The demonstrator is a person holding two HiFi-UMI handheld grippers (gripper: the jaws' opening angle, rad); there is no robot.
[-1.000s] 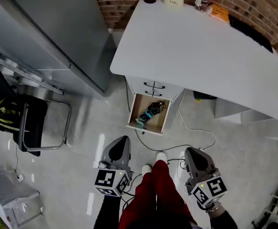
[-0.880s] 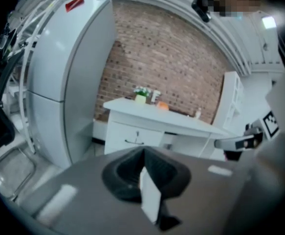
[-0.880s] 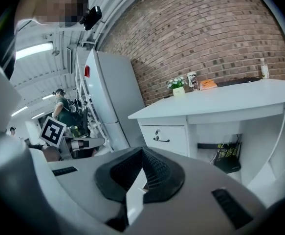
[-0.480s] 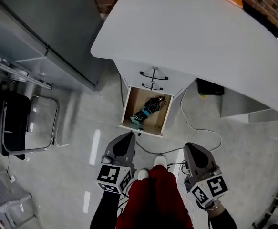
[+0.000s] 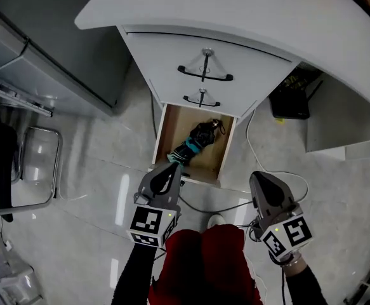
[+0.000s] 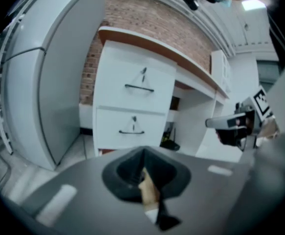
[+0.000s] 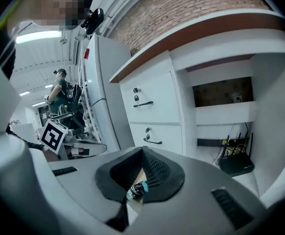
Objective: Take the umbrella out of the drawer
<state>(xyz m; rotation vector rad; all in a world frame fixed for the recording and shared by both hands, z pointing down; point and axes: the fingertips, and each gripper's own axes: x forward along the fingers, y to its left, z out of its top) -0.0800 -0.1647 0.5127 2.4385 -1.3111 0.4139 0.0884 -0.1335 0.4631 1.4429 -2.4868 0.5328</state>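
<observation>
Left gripper [image 5: 169,168] hangs low in front of the white drawer unit [image 5: 172,81], its jaws pressed together with nothing between them, and its tip shows in the head view just over the front edge of the open bottom drawer [image 5: 225,152]. Right gripper [image 5: 261,178] is level with it and well to its right, above the pale floor beside the drawer; its jaws also meet at the tip and hold nothing. Inside the wooden-bottomed drawer lies the folded umbrella [image 5: 196,142], black with a teal band, set on a slant from the near left corner toward the far right, touched by neither gripper. Part of it can be seen through the gap under the right gripper's closed pads. Above the open drawer are two closed drawers, each with a black handle [image 5: 205,75], under a white desk top [image 5: 235,5]. A black router [image 5: 290,98] sits on the floor in the recess beside the unit, and a white cable [image 5: 230,204] loops across the floor between the drawer and the person's red trousers [image 5: 204,265]. A grey cabinet [image 5: 39,37] stands at the left, with a black chair [image 5: 0,164] near it.
</observation>
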